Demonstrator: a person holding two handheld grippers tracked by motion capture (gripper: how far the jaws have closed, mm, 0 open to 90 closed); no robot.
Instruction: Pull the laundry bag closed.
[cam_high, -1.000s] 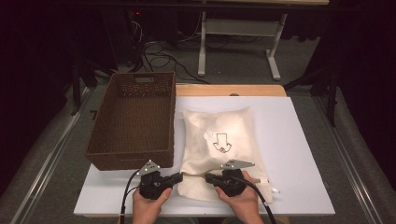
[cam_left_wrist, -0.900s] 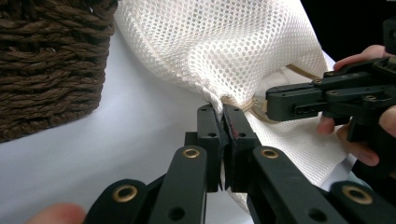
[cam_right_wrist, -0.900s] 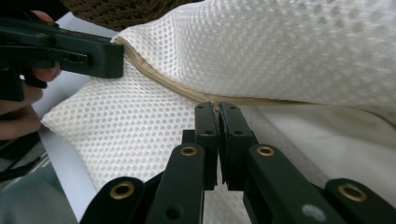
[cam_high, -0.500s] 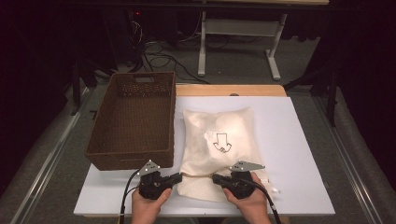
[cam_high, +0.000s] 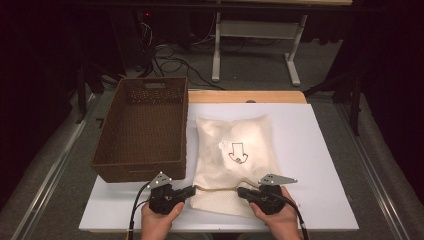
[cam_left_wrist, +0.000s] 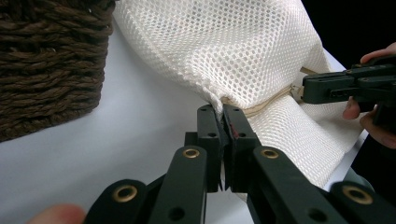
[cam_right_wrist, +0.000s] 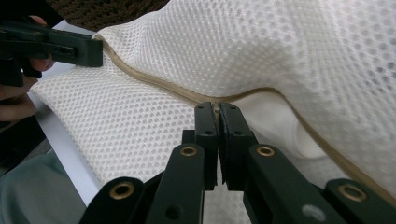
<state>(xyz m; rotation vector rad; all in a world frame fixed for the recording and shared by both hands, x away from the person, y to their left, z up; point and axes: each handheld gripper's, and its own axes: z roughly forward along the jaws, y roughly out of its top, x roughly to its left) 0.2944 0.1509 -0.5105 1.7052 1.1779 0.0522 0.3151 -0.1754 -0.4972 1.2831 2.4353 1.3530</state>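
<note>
A white mesh bag with a dark arrow mark lies on the white table. Its near end is gathered by a tan drawstring that runs taut between my two grippers. My left gripper is shut on the drawstring where it leaves the bag's left side, as the left gripper view shows up close. My right gripper is shut on the same cord at the bag's right side, its jaws pinching the string against the mesh. The flap past the cord lies flat toward me.
A brown wicker basket stands at the left of the table, right beside the bag and just beyond my left gripper; its wall fills the left gripper view's upper left. Bare table lies right of the bag. A wooden strip edges the far side.
My right gripper has moved to the right with the drawstring in it, widening the gap between the two grippers. The left gripper has stayed put.
</note>
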